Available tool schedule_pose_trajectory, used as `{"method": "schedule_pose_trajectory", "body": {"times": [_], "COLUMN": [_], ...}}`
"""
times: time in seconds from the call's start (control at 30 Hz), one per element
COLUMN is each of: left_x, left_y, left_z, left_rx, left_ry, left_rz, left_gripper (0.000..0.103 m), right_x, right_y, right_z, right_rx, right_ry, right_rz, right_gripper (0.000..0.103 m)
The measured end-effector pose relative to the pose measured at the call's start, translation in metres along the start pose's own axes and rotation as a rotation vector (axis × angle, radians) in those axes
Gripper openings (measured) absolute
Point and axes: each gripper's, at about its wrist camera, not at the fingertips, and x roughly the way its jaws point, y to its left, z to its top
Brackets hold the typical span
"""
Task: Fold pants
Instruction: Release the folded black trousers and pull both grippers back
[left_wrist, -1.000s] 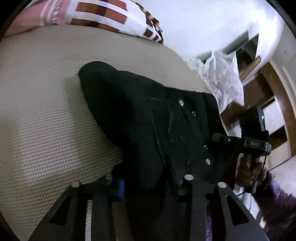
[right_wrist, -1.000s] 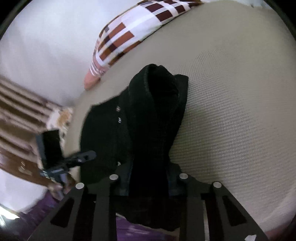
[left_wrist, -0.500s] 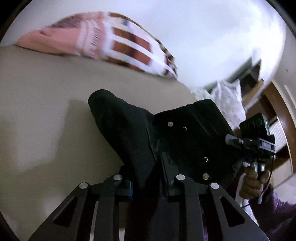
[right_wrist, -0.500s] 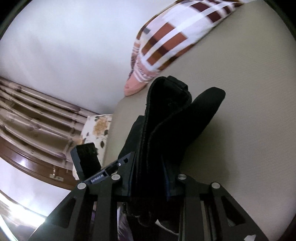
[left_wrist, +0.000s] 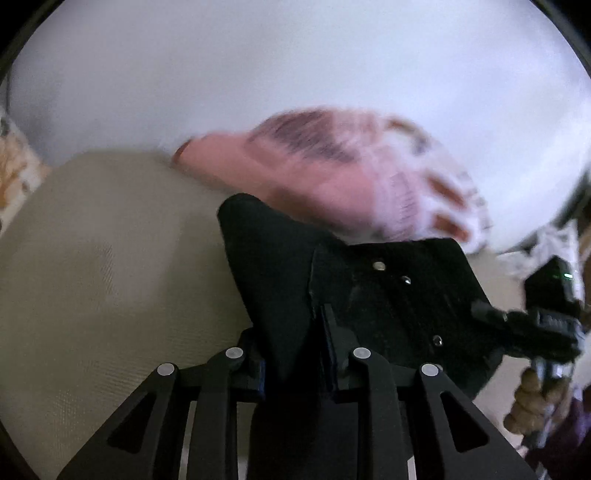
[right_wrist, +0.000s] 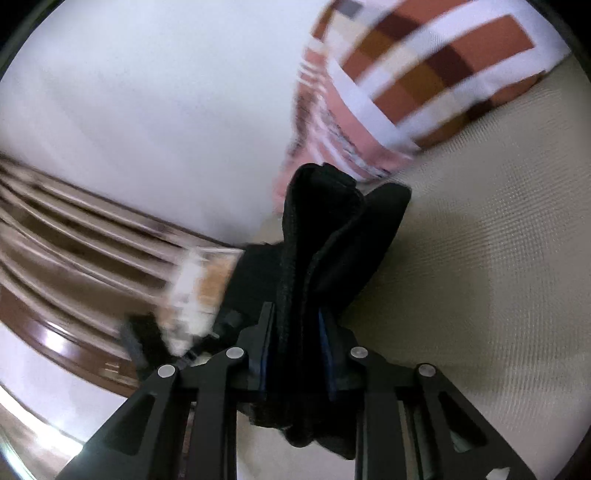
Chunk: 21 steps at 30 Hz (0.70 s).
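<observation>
Pants (left_wrist: 388, 295) near mattress edge (left_wrist: 122, 158)

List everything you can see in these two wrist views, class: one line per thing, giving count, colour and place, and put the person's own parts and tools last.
Pants: one pair, black with small metal studs, bunched and held up over the bed, clamped in both grippers.
Bed surface: one, beige woven cover, under the pants.
Pillow: one, checked in white, brown, orange and pink, at the far end of the bed.
Wall: white, behind the bed.
Headboard: one, brown wood with slats, left in the right wrist view, blurred.
Left gripper: one, black, shut on the pants.
Right gripper: one, black, shut on the pants.
Hand: one, holding the right gripper's handle.
</observation>
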Motion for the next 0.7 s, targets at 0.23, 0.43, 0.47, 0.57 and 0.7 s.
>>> {"method": "schedule_pose_trajectory", "body": {"times": [0.23,0.43,0.47,0.57,0.7], "left_x": [-0.014,-0.063,-0.07,-0.098,-0.13], "left_y": [0.002,-0.023,-0.029,-0.052,-0.077], "left_z": [-0.032,-0.037,-0.035,-0.038,-0.041], "left_rx": [0.003,0.006,0.01,0.033,0.064], "left_ry": [-0.15,-0.289,-0.309,-0.369,-0.408], "left_rz": [0.359,0.403,0.409,0.407,0.4], "left_gripper": [0.083,0.093,0.094,0.098,0.101], "right_x": [0.006,-0.028,-0.03,-0.042,-0.056], "right_y": [-0.021,0.044,0.055,0.086,0.105], "right_z": [-0.019,-0.035,-0.039,-0.063,-0.087], "right_rx": [0.008,-0.201,-0.24,-0.341,-0.388], "right_ry": [-0.04,-0.144,-0.149,-0.192,-0.207], "right_rz": [-0.153,-0.215,-0.238,-0.296,-0.318], "right_gripper": [0.036,0.039,0.047,0.058,0.063]}}
